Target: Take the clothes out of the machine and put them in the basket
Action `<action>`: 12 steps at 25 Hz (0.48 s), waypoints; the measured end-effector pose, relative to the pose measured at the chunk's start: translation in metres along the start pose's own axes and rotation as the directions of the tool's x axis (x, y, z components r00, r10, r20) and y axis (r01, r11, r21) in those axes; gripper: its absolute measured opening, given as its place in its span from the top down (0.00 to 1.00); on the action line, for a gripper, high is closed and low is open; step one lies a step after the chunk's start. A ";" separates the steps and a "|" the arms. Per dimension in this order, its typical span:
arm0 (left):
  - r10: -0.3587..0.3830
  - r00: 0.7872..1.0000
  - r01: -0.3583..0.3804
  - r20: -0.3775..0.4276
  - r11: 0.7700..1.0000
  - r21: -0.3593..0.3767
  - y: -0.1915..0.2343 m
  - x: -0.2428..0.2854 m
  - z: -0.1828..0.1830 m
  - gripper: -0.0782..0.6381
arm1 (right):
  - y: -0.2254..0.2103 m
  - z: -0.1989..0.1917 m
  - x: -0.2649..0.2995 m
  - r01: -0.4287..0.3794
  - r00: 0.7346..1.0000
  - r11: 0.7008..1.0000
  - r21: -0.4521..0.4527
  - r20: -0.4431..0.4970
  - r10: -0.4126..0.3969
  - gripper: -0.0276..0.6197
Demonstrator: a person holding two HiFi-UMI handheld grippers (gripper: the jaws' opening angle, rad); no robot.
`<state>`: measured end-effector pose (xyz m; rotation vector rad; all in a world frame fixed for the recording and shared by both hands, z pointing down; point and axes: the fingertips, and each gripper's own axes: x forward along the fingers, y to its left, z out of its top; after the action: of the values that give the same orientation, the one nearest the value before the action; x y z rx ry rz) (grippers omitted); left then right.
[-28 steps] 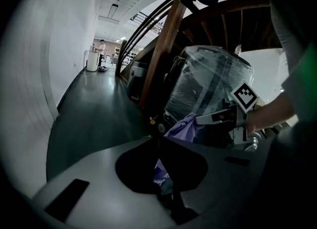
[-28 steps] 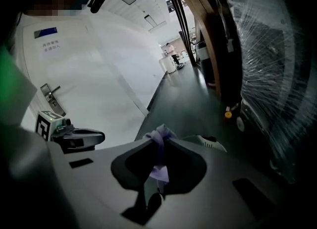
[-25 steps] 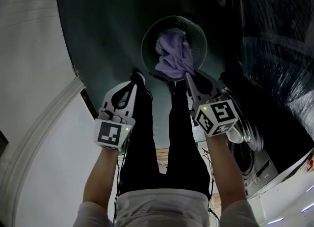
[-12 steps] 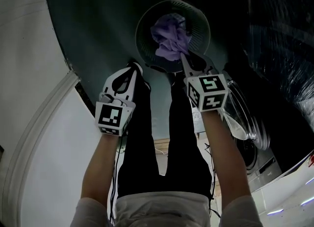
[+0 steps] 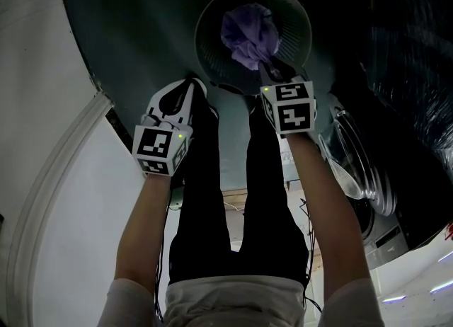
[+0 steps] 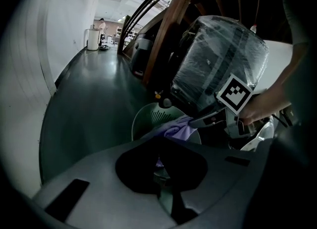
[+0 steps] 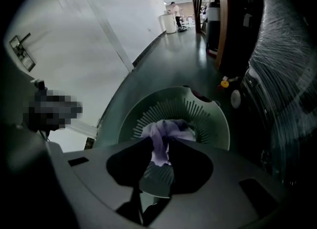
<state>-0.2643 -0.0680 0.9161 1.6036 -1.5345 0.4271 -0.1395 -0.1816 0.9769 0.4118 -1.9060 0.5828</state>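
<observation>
Cloth of a white shirt (image 5: 233, 299) is filling the bottom of the head view, and two legs in matte black trousers (image 5: 205, 198) are running down from it to the floor.

Past the legs, the left gripper (image 5: 192, 86) is hanging over the floor just beside the basket, its dark jaws pressed together on nothing (image 6: 159, 166). The right gripper (image 5: 267, 71) is reaching over the near rim of the basket. Its jaws are opening (image 7: 158, 153), with a thin strip of the purple cloth between them and touching both pads.

The purple cloth (image 5: 248, 32), soft and crumpled, is lying bunched inside the basket (image 5: 212, 42), a round grey-green plastic tub with slots fanning across its bottom and up its wall.

To the right of the legs, the round glass door (image 5: 350, 170) of a washing machine is standing open. The floor (image 5: 141, 21) is showing dark green and glossy, and a white wall (image 5: 42, 71) is curving along its left side. Farther off, a bulky machine wrapped in shiny plastic film (image 6: 218, 59) is standing behind the basket.
</observation>
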 end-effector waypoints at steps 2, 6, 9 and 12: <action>-0.003 1.000 0.002 -0.008 1.000 -0.006 0.000 0.004 -0.004 0.86 | -0.001 -0.002 0.004 0.019 1.000 1.000 -0.012 -0.007 -0.019 0.76; -0.016 1.000 0.016 -0.020 1.000 -0.018 -0.006 0.006 -0.009 0.86 | -0.005 -0.005 0.007 0.039 0.999 0.999 -0.008 -0.018 -0.039 0.73; -0.017 1.000 0.016 -0.024 0.999 -0.031 -0.009 0.003 -0.014 0.86 | -0.006 -0.010 0.008 0.029 0.999 1.000 0.009 -0.035 -0.029 0.74; -0.021 0.999 0.020 -0.035 0.999 -0.025 -0.010 0.003 -0.017 0.86 | -0.009 -0.010 0.005 0.034 0.999 0.999 0.003 -0.035 -0.034 0.79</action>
<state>-0.2490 -0.0580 0.9247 1.5831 -1.4905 0.4215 -0.1287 -0.1833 0.9872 0.4328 -1.8612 0.5681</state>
